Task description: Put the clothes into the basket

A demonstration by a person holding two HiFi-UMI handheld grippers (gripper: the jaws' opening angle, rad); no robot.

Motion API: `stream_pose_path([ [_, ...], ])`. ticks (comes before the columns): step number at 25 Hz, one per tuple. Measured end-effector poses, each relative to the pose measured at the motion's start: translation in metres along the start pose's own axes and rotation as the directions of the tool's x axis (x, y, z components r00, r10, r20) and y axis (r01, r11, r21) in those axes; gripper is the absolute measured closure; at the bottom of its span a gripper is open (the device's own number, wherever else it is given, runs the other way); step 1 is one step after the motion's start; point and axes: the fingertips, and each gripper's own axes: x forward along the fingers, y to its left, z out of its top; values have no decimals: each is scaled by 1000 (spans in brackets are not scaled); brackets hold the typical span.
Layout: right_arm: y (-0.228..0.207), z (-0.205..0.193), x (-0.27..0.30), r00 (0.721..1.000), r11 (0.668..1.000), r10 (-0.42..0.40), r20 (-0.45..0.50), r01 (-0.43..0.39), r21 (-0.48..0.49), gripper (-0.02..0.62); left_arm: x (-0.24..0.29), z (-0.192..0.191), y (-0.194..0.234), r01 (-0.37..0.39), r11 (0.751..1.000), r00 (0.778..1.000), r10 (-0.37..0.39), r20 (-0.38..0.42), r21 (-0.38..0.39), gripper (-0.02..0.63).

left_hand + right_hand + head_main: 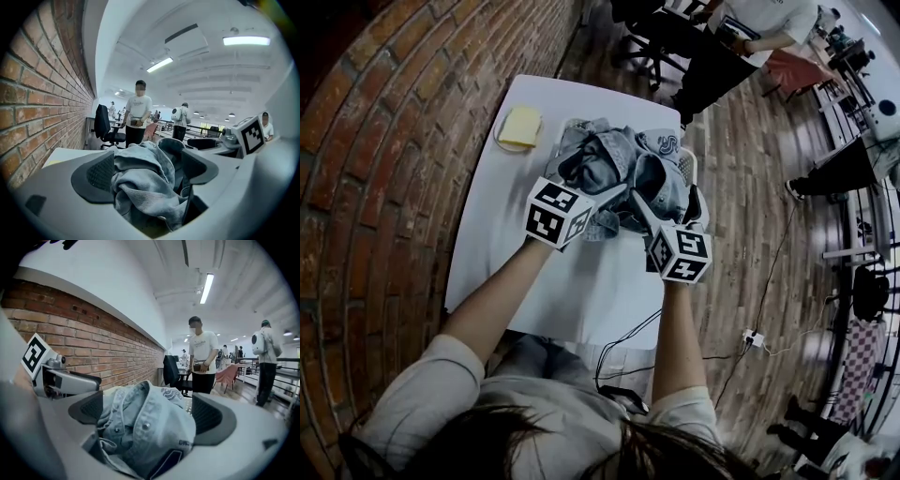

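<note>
**denim heap on the basket, both tongs in the cloth**

the clothes (614,169), a crumpled heap of pale blue denim and grey fabric, sit at the upper centre of the head view. they pile over a white basket (687,167), of which only a strip of perforated wall shows at the heap's right edge.

the left gripper (147,164) reaches into the lower left of the heap. in its own view a thick bunch of grey fabric fills the gap between the two dark pads, and the jaws are clamped on it. the right gripper (152,411) reaches in from the lower right. its jaws stand wide with a folded piece of denim with snap buttons lying between them. the denim lies against the left pad, but a gap shows beside the right pad, so it is not pinched. each gripper's marker cube is in the centre of the head view, with the person's bare forearms running down from them.

the basket stands on a white table (572,281). at the table's upper left a yellow square thing (522,125) lies on a round plate (501,141), just beside the heap. a brick wall (394,141) fills the left of the frame and a wooden floor (741,234) the right. a dark cable (628,342) hangs off the table's lower edge. a standing person (741,37) in a white top is at the upper right.
</note>
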Motion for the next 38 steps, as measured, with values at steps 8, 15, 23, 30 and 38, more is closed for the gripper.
stream_pose_path([
  [8, 19, 1, -3, 1000, 1000, 3, 6, -3, 6, 88, -11, 4, -5, -36, 998, 999, 34, 29, 51, 371],
  [15, 27, 19, -23, 995, 998, -15, 103, 8, 68, 586, -26, 7, -13, -40, 997, 997, 35, 65, 67, 514],
  [23, 67, 29, -50, 986, 996, 50, 157, -61, 63, 589, -58, 7, -41, -44, 995, 995, 36, 95, 84, 598],
  [30, 100, 51, -89, 975, 996, 82, 205, -85, 5, 589, -98, 15, -70, -69, 996, 990, 61, 131, 59, 598],
  [38, 141, 64, -142, 971, 995, 98, 220, -92, -38, 589, -152, 25, -110, -73, 995, 986, 61, 156, 75, 598],
])
